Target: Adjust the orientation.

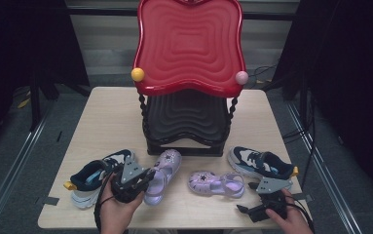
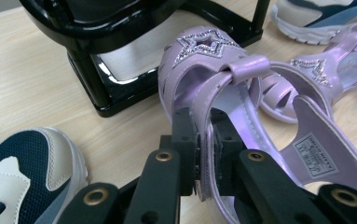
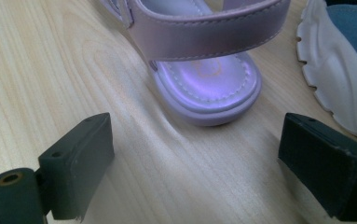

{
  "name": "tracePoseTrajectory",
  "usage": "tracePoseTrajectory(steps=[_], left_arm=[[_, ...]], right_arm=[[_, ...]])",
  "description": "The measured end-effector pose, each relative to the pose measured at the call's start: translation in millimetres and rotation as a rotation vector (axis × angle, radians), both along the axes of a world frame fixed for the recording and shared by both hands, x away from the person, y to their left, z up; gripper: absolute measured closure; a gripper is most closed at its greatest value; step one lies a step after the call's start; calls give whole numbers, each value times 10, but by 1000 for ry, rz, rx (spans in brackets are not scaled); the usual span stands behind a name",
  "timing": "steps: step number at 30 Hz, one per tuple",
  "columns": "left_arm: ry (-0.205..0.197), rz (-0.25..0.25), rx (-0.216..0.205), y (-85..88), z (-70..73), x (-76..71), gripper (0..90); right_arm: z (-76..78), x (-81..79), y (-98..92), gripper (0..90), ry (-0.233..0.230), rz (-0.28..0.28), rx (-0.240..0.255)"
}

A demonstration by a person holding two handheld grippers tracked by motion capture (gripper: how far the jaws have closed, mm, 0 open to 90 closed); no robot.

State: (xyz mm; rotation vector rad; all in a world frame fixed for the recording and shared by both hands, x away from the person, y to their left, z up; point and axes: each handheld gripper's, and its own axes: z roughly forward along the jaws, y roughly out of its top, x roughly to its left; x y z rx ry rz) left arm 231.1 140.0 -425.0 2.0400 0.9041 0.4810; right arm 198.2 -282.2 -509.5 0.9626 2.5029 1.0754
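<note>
My left gripper (image 1: 146, 179) is shut on one lilac sandal (image 1: 163, 171) in front of the rack. In the left gripper view its jaws (image 2: 205, 126) pinch the side wall of this sandal (image 2: 204, 60), just behind the glittery star on the toe. A second lilac sandal (image 1: 217, 184) lies flat on the table to the right. My right gripper (image 1: 247, 196) stands open near the front right corner. In the right gripper view its spread jaws (image 3: 197, 135) face the heel of that sandal (image 3: 204, 88), a short way off, with bare wood between them.
A two-tier rack, with a red upper tray (image 1: 189, 44) over a black lower one (image 1: 186, 119), stands mid-table. A navy and white sneaker (image 1: 96, 178) lies left of my left gripper; its pair (image 1: 259, 163) lies behind my right gripper. Cables run on the floor at right.
</note>
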Motion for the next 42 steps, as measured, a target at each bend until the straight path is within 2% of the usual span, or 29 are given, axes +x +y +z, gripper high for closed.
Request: tracePoseTrajectory(steps=[10,28,33,42], left_arm=[[-45,11,-44,-4,122,-28,826],[-109,31,-89,-37,312,-47,826],[-123,49,-114,-46,342,-33,825],[-147,68,-130,-106,405,29,825]], right_arm=[[0,0,0,95,1,-1,0],[0,0,0,95,0,0,0],[0,0,0,95,0,0,0],[0,0,0,96,1,-1,0]])
